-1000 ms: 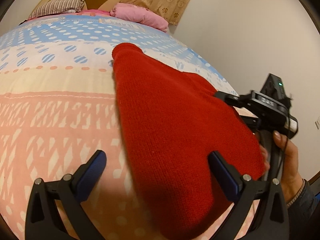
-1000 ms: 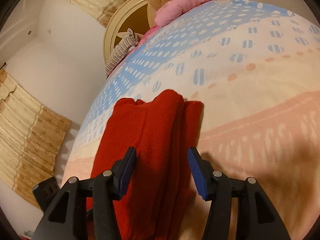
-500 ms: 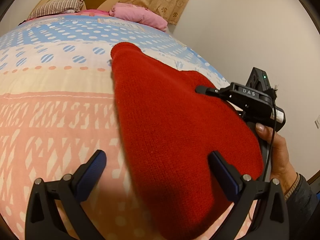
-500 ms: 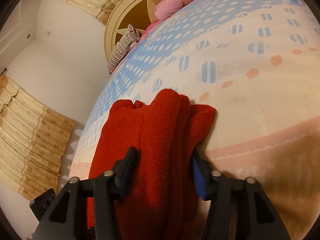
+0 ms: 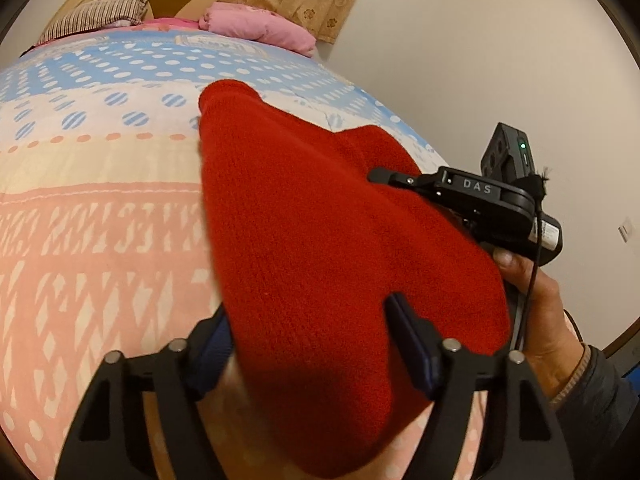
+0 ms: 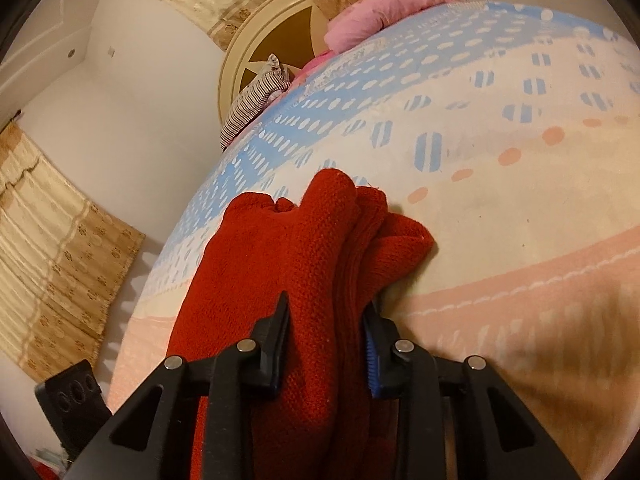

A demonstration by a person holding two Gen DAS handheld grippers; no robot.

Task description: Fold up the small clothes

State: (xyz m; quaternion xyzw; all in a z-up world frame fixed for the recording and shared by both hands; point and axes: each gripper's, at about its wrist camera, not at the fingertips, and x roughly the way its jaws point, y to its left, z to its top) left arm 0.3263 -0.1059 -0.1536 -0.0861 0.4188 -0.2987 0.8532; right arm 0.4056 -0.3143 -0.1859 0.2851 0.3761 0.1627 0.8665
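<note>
The left gripper [image 5: 310, 344] has its fingers closed on the near edge of the red knit top [image 5: 320, 232], which lies on the bed [image 5: 100, 200]. The right gripper [image 6: 326, 336] squeezes a thick bunch of it too. It looks partly folded, with more to do. The layers underneath are hidden, so I cannot count the folds

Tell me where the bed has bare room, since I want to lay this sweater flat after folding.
Bare bedspread lies left of the red sweater, from its edge up toward the striped pillow. It is crowded on the sweater's other side: right gripper and left gripper both clamp it near the bed's edge.
</note>
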